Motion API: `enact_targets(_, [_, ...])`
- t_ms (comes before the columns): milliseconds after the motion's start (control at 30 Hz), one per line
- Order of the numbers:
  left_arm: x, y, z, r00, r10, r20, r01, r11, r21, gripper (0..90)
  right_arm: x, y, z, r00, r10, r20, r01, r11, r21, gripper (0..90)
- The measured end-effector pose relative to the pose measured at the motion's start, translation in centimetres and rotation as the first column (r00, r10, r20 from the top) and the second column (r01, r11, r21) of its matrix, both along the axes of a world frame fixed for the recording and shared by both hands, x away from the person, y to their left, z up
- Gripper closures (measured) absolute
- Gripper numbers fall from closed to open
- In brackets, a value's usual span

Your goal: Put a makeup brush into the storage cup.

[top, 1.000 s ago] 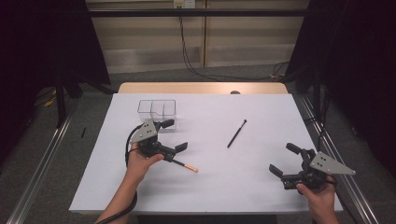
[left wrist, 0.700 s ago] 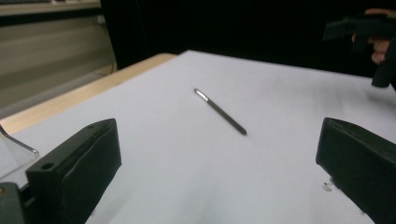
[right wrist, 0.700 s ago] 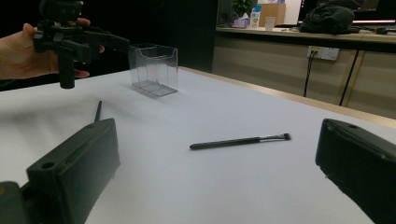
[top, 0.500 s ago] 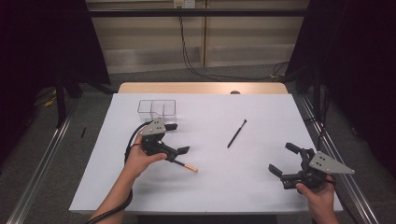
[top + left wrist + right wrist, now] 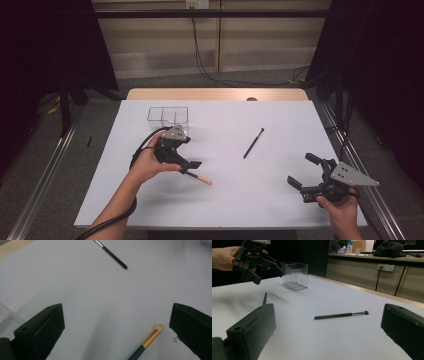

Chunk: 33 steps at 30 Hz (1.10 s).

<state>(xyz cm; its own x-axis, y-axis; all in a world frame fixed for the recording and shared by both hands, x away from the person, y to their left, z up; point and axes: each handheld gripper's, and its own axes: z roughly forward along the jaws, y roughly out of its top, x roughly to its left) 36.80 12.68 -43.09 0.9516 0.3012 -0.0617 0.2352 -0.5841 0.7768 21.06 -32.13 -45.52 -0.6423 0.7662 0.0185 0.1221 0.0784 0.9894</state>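
The left gripper (image 5: 186, 159) hangs above the near-left part of the white table (image 5: 225, 210), its jaws spread wide with nothing between them. The teal-handled brush (image 5: 199, 177) lies flat on the table just beneath and beside this gripper. In the high view its long axis runs diagonally, with the pale tip pointing toward the near right; the handle end passes under the gripper and is hidden. In the left gripper view the brush (image 5: 147, 340) is cut off by the bottom edge, showing the gold ferrule and pale tip.

The right gripper (image 5: 304, 173) is held at the near-right corner, jaws likewise spread and empty.

A black brush (image 5: 253, 143) lies mid-table, well apart from both grippers. A clear two-compartment box (image 5: 167, 114) stands beyond the left gripper.
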Motion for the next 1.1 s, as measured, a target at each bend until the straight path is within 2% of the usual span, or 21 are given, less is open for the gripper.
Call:
enact_targets(133, [0.3,-0.3,0.0,0.9997,-0.009,-0.021,0.01,0.9985,0.054,0.0,0.0,0.0,0.0,1.0,0.0,0.001,0.0,1.0,0.0,0.0])
enact_targets(300, [0.7,-0.6,0.1,0.9982,-0.004,-0.06,0.011,0.9928,0.119,0.0,-0.1,-0.1,0.0,1.0,-0.001,0.0,0.001,1.0,0.002,0.0])
enact_targets(433, [1.0,-0.8,0.4,0.9981,-0.001,-0.062,0.011,0.9863,0.165,0.0,-0.1,-0.1,0.0,1.0,-0.001,-0.001,0.001,1.0,0.0,0.0])
enact_targets(533, [1.1,-1.0,0.6,0.9966,0.002,-0.082,0.014,0.9813,0.192,0.0,-0.1,-0.1,0.0,1.0,0.0,-0.002,0.0,1.0,-0.001,0.0])
enact_targets(567, [1.1,-1.1,0.6,0.9968,-0.001,-0.08,0.018,0.9771,0.212,0.0,-0.1,-0.1,0.0,1.0,0.0,-0.002,0.0,1.0,-0.001,0.0])
enact_targets(767, [1.2,-1.5,0.3,0.9928,0.002,-0.12,0.029,0.9662,0.256,0.0,-0.1,-0.1,0.0,1.0,-0.001,-0.001,0.001,1.0,-0.003,0.0])
enact_targets(900, [1.3,-1.8,0.1,0.9892,-0.001,-0.147,0.047,0.9502,0.308,0.0,-0.1,-0.1,0.0,1.0,-0.001,-0.002,0.001,1.0,-0.003,0.0])
enact_targets(967, [1.3,-2.0,0.0,0.9868,-0.007,-0.162,0.063,0.9375,0.342,0.0,-0.1,0.0,0.0,1.0,0.0,-0.002,0.0,1.0,-0.004,0.0])
enact_targets(1067, [1.3,-2.3,-0.2,0.9834,-0.015,-0.181,0.083,0.9247,0.372,0.0,-0.1,0.0,0.0,1.0,0.001,-0.001,-0.001,1.0,-0.006,0.0])
enact_targets(1100, [1.3,-2.4,-0.3,0.9815,-0.022,-0.19,0.096,0.9159,0.39,0.0,-0.1,0.0,0.0,1.0,-0.001,-0.002,0.001,1.0,-0.005,0.0])
